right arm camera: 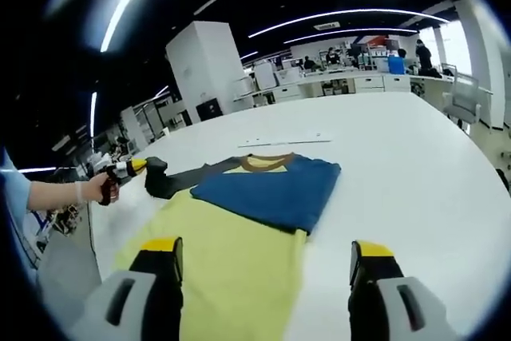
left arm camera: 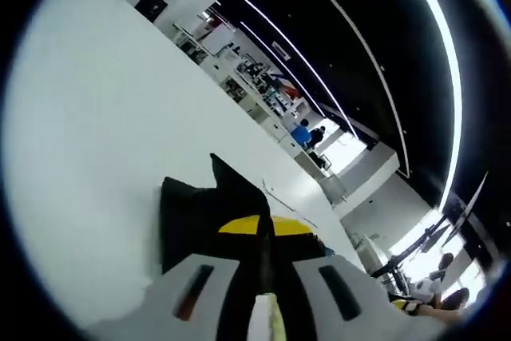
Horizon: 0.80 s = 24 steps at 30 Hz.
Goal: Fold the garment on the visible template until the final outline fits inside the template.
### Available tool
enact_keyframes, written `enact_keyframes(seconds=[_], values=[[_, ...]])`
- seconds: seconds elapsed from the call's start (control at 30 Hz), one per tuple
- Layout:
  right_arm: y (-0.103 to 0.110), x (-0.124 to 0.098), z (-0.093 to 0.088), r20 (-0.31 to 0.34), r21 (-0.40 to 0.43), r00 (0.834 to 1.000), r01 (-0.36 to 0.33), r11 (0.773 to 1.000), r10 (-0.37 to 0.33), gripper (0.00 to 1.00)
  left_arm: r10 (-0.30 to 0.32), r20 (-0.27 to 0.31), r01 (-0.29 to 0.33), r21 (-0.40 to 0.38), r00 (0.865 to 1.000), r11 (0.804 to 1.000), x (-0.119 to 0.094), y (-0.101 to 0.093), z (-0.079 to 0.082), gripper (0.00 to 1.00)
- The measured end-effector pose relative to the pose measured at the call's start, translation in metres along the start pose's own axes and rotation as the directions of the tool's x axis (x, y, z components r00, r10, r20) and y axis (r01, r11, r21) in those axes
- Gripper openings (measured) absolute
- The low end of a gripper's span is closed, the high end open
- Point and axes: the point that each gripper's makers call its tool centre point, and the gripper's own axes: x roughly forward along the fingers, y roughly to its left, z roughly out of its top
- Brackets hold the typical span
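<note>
1. In the left gripper view, the left gripper (left arm camera: 263,277) has its jaws pressed together on a dark fold of the garment (left arm camera: 204,213), with a thin edge of cloth running up between them.
2. In the right gripper view, the same left gripper (right arm camera: 148,172) appears at the left, held by a person's hand (right arm camera: 94,189), pinching the dark grey sleeve (right arm camera: 172,177) at its end.
3. The right gripper (right arm camera: 263,273) has its jaws spread wide, holding nothing; they hang above the yellow lower part of the garment (right arm camera: 231,253), and contact cannot be told.
4. The garment lies flat on the white surface (right arm camera: 399,165): a yellow body, a blue panel (right arm camera: 267,185) folded over its upper part, and a brown collar (right arm camera: 263,162) at the far end.
5. Its long axis runs from near the right gripper away toward the collar; the sleeve points out to the left.
6. The garment's near hem is cut off behind the right gripper's body.
7. No template outline can be made out; a thin pale strip (right arm camera: 283,143) lies beyond the collar.
</note>
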Motion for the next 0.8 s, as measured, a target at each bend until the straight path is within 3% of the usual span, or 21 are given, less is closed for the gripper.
enact_keyframes(seconds=[0.1,0.3,0.63,0.8], values=[[-0.004,-0.005,-0.002,0.005,0.003,1.000,0.007,1.000,-0.007,0.86,-0.061,-0.014,0.060,-0.020,0.998,0.998,0.017,-0.029,-0.010,0.00],[-0.016,-0.016,-0.007,0.020,0.035,0.999,0.027,0.999,-0.028,0.86,-0.100,-0.087,0.104,0.038,0.991,0.994,0.044,-0.064,-0.035,0.00],[-0.028,-0.022,-0.018,0.027,0.073,0.998,0.047,0.996,-0.050,0.85,-0.171,-0.171,0.186,0.074,0.970,0.980,0.083,-0.108,-0.067,0.00],[-0.031,-0.023,-0.024,0.029,0.093,0.998,0.052,0.994,-0.055,0.85,-0.214,-0.196,0.226,0.041,0.957,0.973,0.108,-0.135,-0.087,0.00]])
